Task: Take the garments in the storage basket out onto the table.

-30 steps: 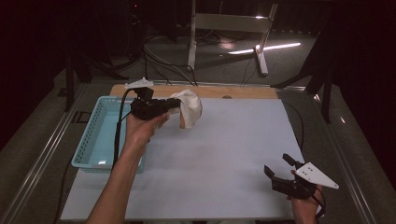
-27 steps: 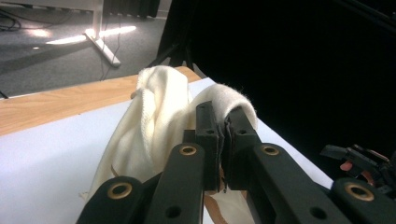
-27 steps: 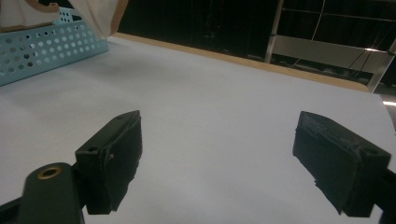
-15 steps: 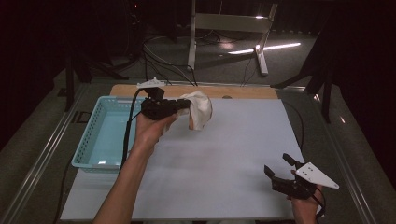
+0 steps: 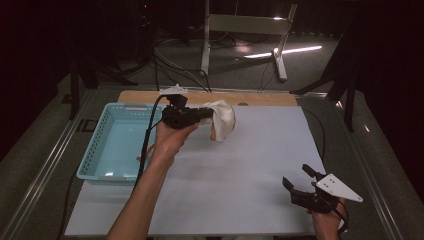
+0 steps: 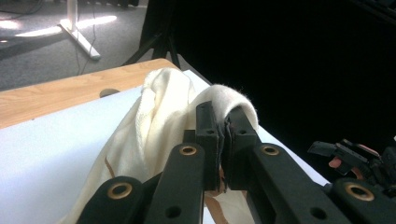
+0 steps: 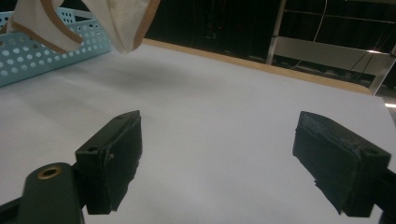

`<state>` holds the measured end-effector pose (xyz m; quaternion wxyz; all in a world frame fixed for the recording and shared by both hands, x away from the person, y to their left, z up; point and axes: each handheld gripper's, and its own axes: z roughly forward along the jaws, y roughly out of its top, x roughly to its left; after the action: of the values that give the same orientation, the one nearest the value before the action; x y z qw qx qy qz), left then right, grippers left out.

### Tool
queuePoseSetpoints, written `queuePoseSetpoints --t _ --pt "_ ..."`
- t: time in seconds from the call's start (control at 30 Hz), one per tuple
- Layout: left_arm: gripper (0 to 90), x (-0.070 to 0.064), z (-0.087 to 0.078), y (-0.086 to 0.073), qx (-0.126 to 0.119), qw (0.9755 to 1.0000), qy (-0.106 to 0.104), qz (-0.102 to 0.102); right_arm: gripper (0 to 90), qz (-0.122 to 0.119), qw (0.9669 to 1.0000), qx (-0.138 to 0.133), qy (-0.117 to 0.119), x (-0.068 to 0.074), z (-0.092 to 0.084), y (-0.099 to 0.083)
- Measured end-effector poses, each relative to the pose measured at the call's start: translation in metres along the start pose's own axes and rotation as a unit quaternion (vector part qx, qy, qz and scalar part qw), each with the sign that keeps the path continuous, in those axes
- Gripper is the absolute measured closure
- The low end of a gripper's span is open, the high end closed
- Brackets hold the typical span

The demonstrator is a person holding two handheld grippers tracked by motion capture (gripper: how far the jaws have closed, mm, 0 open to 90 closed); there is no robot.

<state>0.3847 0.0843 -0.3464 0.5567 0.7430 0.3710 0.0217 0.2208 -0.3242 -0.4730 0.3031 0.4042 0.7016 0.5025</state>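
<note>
A: Where's the cream cloth?
B: Upper middle of the high view, hanging off the white table beside the blue basket; the left gripper has its 2 jaws clamped on it.
A: And the right gripper?
B: Lower right, jaws wide apart, holding nothing.

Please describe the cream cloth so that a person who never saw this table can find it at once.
Start at the white table and find the light blue basket at its left. Just right of the basket, the left claw is shut on the cream cloth, which hangs above the far part of the table. It is the one soft thing there, with tan edging.
</note>
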Motion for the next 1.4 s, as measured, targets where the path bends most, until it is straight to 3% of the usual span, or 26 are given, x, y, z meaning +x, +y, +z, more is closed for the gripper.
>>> queuePoseSetpoints --t 1.1,1.4 --pt "87.2 -0.017 0.040 -0.004 0.027 0.9993 -0.026 0.006 15.8 0.001 1.0000 -0.001 0.001 -0.001 -0.001 0.000" --pt "87.0 -0.015 0.049 -0.012 0.034 0.9991 -0.025 -0.003 15.8 0.001 1.0000 -0.001 0.000 -0.002 -0.001 0.000"
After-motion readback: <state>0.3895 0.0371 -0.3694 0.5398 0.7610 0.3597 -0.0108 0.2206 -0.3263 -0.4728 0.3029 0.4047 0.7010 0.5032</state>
